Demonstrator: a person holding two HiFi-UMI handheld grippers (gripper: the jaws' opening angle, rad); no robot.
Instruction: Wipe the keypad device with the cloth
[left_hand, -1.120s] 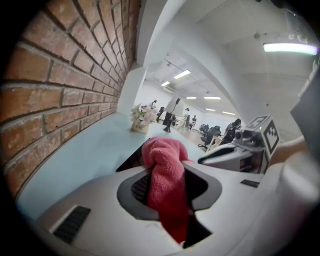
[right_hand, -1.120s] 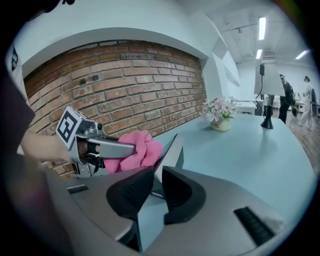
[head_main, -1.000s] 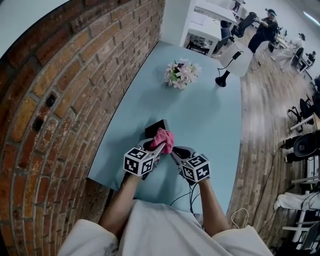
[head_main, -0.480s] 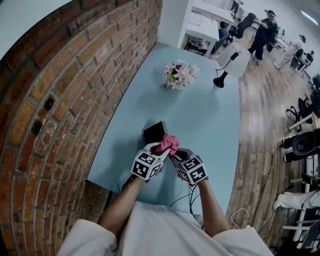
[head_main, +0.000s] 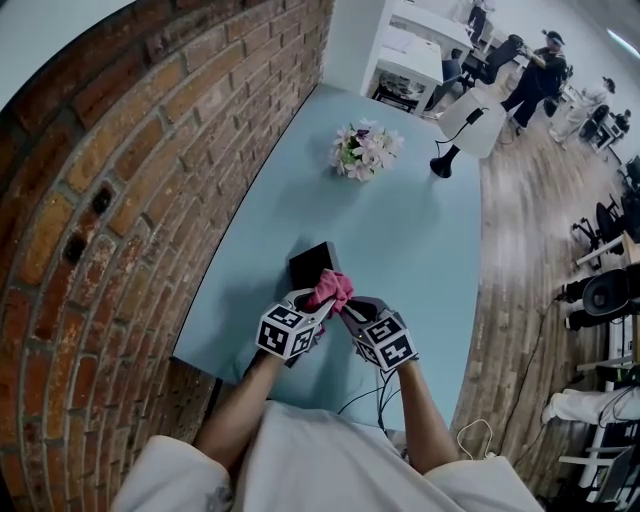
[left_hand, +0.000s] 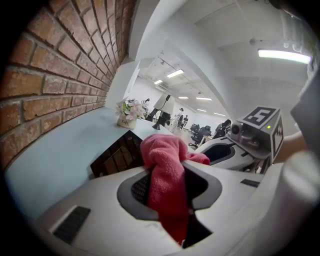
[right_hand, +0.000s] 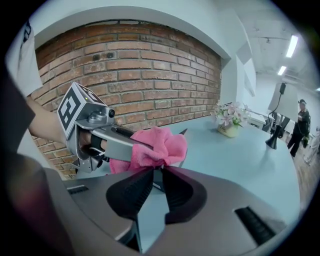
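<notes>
The keypad device (head_main: 311, 263) is lying flat on the light blue table (head_main: 410, 235), a dark slab close to the table's near edge and toward the brick wall (head_main: 120, 190) side. The pink cloth (head_main: 330, 288) is sitting bunched up just at the device's near corner, raised above it; whether it is touching the surface cannot be told. In the left gripper view the device (left_hand: 114, 158) is showing just behind the cloth (left_hand: 164, 167).

Both tools are gripping that cloth. The left gripper (head_main: 318, 300) is coming in from the device's near-left side, and its jaws are clamping a thick fold of the cloth between them (left_hand: 167, 172). The right gripper (head_main: 346, 306) is meeting it from the near-right side, its jaw tips (right_hand: 156, 169) pinching together on the lower edge of the cloth (right_hand: 159, 144). The two tools are forming a narrow V pointing at the device.

Farther along the table from the device, well apart, a small pot of pale flowers (head_main: 362, 150) is standing, and beyond it to the right a black desk lamp (head_main: 446, 153).
</notes>
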